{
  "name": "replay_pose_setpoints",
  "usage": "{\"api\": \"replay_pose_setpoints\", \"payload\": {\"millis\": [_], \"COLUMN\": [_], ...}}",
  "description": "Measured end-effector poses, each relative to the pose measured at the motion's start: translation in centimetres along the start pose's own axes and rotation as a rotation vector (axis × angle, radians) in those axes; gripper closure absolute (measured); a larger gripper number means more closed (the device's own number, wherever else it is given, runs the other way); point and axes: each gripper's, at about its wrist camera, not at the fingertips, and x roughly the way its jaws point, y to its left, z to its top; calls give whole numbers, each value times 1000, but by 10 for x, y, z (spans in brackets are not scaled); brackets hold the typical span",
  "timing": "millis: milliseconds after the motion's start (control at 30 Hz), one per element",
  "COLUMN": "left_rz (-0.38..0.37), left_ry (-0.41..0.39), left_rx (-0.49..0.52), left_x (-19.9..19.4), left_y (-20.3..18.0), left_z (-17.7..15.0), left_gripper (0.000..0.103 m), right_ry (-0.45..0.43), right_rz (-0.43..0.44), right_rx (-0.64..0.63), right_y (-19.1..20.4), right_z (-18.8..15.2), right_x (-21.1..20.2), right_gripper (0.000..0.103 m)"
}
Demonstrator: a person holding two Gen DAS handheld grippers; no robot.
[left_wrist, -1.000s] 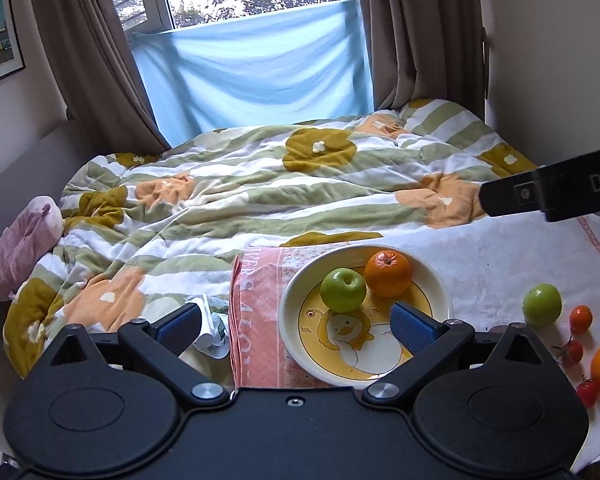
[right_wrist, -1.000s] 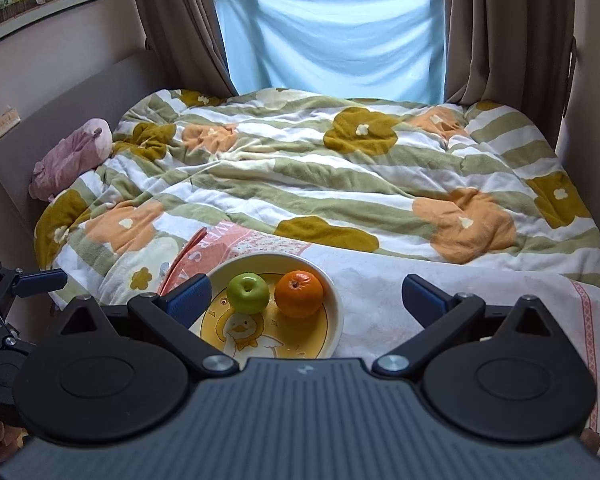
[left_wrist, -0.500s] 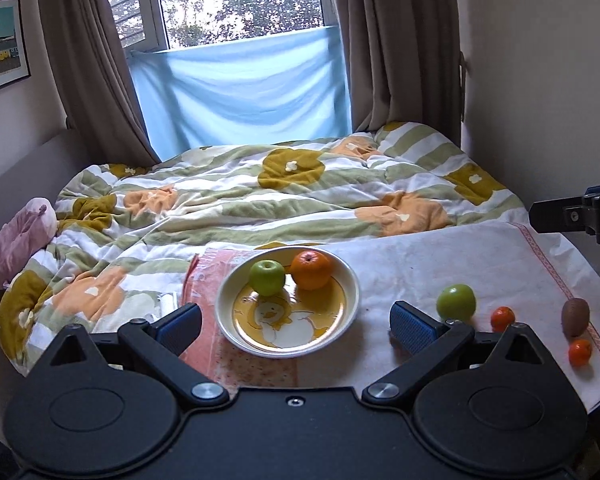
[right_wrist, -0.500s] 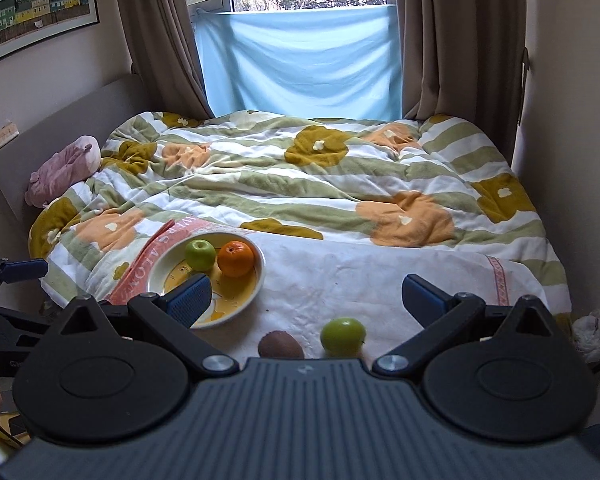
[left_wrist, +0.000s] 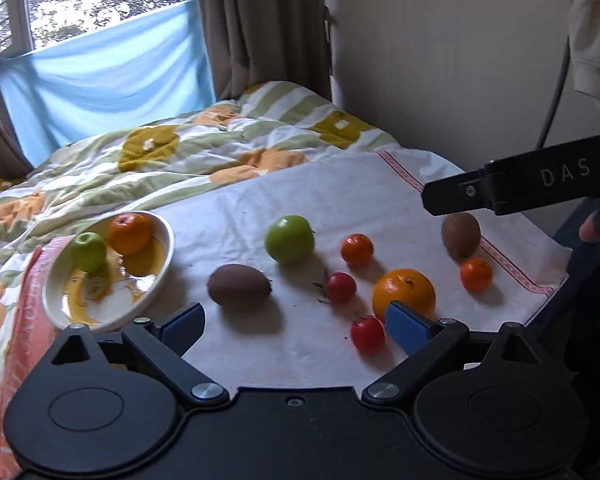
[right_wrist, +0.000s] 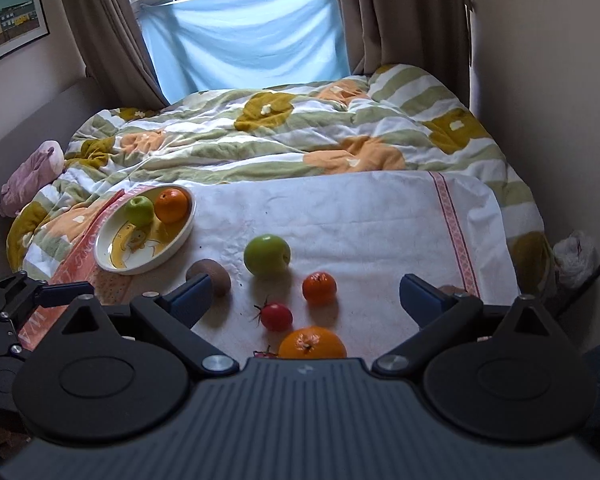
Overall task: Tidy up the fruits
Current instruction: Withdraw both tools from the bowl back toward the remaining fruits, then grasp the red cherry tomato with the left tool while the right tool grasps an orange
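While both tools hang over the near edge of the bed, the left gripper has its blue pads spread with nothing between them, its jaws having just been closing a little, and the right gripper is spread wide and empty too. Under them lies a white towel, slightly rumpled, with a pink woven stripe down one side. Scattered on it are smooth round fruits: two red cherry tomatoes, a large orange, two small tangerines, a glossy green apple and two fuzzy brown kiwis. Left of these, on a pink cloth, a shallow cream bowl with a yellow duck print holds a smaller green apple touching an orange. Beyond stretches a crumpled duvet with green stripes and ochre flowers, then brown curtains flanking a pale blue sheet hung across the window
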Motion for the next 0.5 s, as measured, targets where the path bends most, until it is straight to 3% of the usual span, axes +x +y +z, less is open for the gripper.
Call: {"api": "replay_pose_setpoints", "payload": {"millis": [433,500], "left_rz": [-119,-126], "left_ry": [62,65], "left_rx": [118,129], "left_x": [80,86], "left_y": [-30,-33], "left_z": [-30,-31], "left_gripper": [18,26], "right_ry": [58,58], "right_rz": [-19,-25], "right_rx": [79,84], "right_y": [-8,-9], "right_z": [-60,-64], "right_x": [56,62], "right_gripper": [0,0]}}
